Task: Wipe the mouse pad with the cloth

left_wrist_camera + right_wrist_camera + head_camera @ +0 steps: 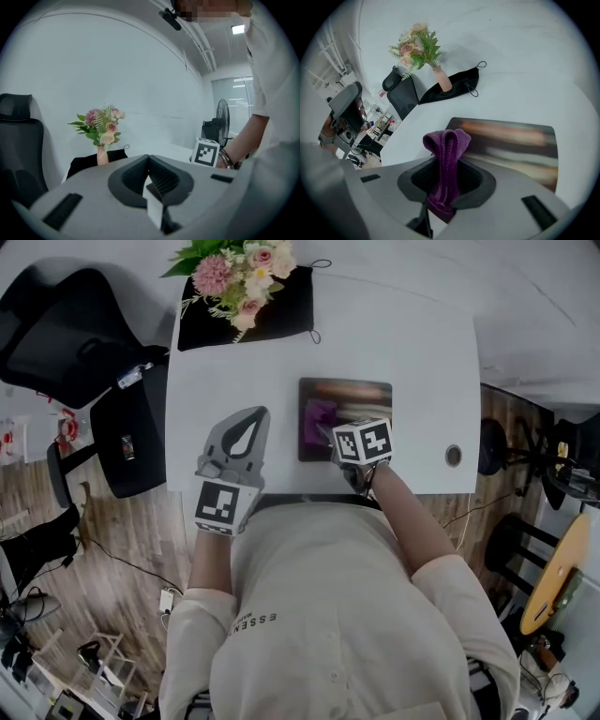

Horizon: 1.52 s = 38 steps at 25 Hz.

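A dark mouse pad [349, 399] with a glossy blurred print lies on the white table [234, 371], right of centre. My right gripper [330, 434] hovers at the pad's near-left part and is shut on a purple cloth [318, 418]. In the right gripper view the folded cloth [446, 143] sticks up from between the jaws of the right gripper [445, 161], over the left edge of the pad [511, 145]. My left gripper [256, 413] rests to the left of the pad, jaws together with nothing in them; in its own view the left gripper [149, 159] is shut.
A pink vase of flowers [242, 273] stands on a black cloth bag [281, 310] at the table's far edge. A round cable hole [454, 456] sits at the right of the table. A black office chair [66, 334] stands left of the table, and a fan [222, 123] farther off.
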Each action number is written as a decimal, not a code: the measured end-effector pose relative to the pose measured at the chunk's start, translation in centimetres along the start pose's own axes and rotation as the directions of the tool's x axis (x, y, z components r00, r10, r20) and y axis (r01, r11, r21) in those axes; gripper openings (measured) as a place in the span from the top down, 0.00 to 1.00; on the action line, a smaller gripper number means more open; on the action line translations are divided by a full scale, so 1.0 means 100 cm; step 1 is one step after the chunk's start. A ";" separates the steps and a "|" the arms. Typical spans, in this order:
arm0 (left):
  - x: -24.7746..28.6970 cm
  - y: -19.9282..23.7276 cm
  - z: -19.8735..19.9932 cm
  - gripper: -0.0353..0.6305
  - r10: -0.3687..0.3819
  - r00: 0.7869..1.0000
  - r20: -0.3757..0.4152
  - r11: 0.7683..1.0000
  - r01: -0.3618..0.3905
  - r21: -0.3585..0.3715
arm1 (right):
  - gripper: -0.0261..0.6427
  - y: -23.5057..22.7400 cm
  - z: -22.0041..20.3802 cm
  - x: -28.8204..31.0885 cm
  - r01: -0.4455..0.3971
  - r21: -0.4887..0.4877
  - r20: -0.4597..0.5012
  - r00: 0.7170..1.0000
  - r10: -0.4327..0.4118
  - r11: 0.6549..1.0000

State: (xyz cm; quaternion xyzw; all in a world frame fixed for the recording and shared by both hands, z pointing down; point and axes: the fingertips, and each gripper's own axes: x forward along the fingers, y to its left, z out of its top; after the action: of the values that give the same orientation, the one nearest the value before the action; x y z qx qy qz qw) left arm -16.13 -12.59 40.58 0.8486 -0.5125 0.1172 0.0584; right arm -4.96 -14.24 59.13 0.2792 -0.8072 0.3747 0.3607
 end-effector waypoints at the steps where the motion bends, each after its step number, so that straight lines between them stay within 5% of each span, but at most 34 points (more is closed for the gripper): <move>1: 0.003 -0.003 0.001 0.95 -0.002 1.000 0.003 1.000 0.002 0.003 | 0.81 -0.005 -0.001 -0.003 0.008 0.000 -0.002 1.000 -0.008 1.000; 9: 0.030 -0.032 0.017 0.95 -0.027 1.000 0.012 0.999 0.027 -0.021 | 0.81 -0.050 -0.013 -0.031 0.037 0.046 -0.010 0.999 -0.037 0.998; 16: 0.052 -0.057 0.021 0.95 -0.074 0.997 0.010 0.997 0.074 0.037 | 0.81 -0.090 -0.025 -0.058 0.069 0.087 -0.006 0.998 -0.069 0.994; 29: 0.063 -0.084 0.030 0.95 -0.131 0.991 0.014 0.991 0.131 0.035 | 0.80 -0.158 -0.045 -0.103 0.244 0.146 -0.010 0.969 -0.246 0.959; 34: 0.058 -0.084 0.028 0.95 -0.139 0.990 0.022 0.989 0.138 0.047 | 0.80 -0.160 -0.042 -0.118 0.308 0.119 -0.001 0.951 -0.310 0.944; 38: 0.048 -0.077 0.029 0.95 -0.140 0.989 0.043 0.989 0.137 0.058 | 0.80 -0.136 -0.026 -0.122 0.261 0.111 0.053 0.962 -0.268 0.959</move>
State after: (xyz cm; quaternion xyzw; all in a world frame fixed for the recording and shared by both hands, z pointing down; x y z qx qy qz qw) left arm -6.76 -13.77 39.18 0.8860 -0.4500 0.1069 0.0309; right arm 12.90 -17.61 56.15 0.4155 -0.7540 0.3544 0.3651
